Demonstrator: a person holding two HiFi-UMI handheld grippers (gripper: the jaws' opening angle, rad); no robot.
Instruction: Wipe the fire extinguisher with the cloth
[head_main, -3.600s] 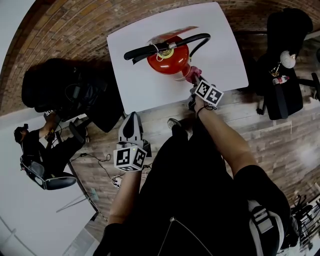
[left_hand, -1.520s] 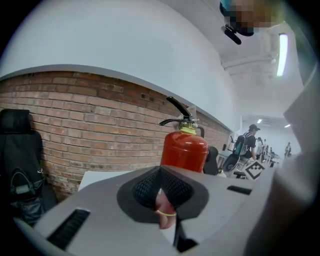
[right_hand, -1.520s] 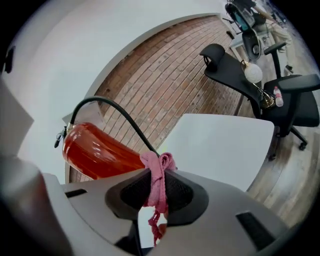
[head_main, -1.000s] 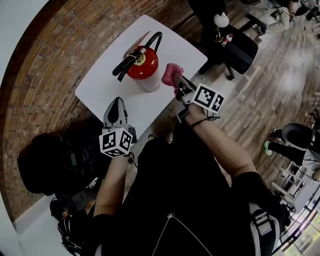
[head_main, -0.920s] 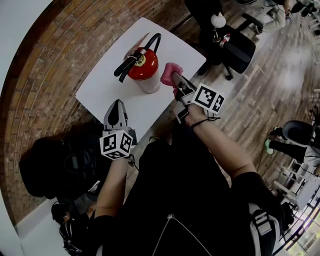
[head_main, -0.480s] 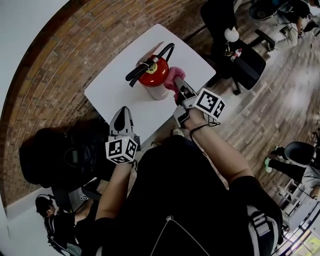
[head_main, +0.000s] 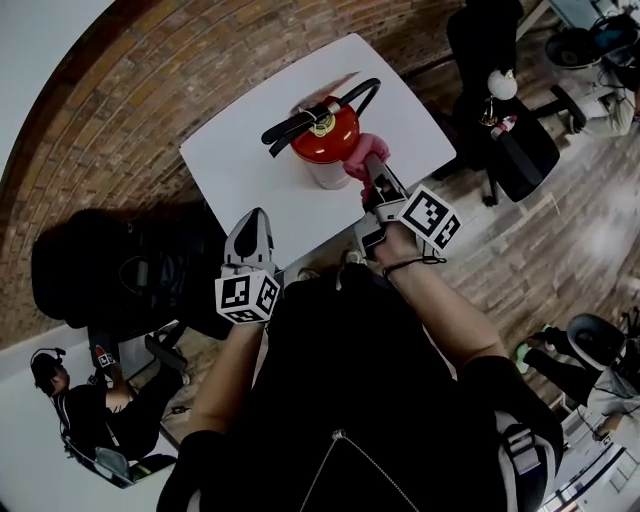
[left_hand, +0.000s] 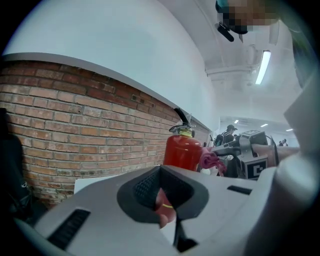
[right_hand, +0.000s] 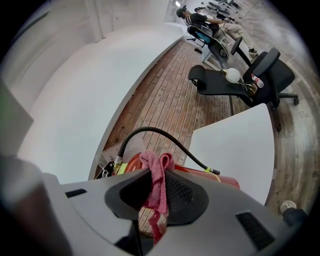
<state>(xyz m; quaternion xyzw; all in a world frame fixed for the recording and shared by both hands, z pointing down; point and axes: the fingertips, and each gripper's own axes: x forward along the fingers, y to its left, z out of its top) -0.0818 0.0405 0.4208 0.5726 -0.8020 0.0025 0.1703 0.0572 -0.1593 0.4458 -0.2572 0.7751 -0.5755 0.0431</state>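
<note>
Standing on white table (head_main: 240, 170) beside brick wall (head_main: 120, 90), fire extinguisher (head_main: 325, 135), right tool (head_main: 373, 172) clenching pink cloth (head_main: 362, 153), left tool (head_main: 252, 216) closed

No word, brand or number can be read anywhere. The cube (head_main: 247, 297) on the left tongs (head_main: 252, 215) and the cube (head_main: 430, 217) on the right tongs (head_main: 368, 168) carry only black-and-white square markers. The extinguisher (head_main: 325, 130) shows no legible print.
</note>
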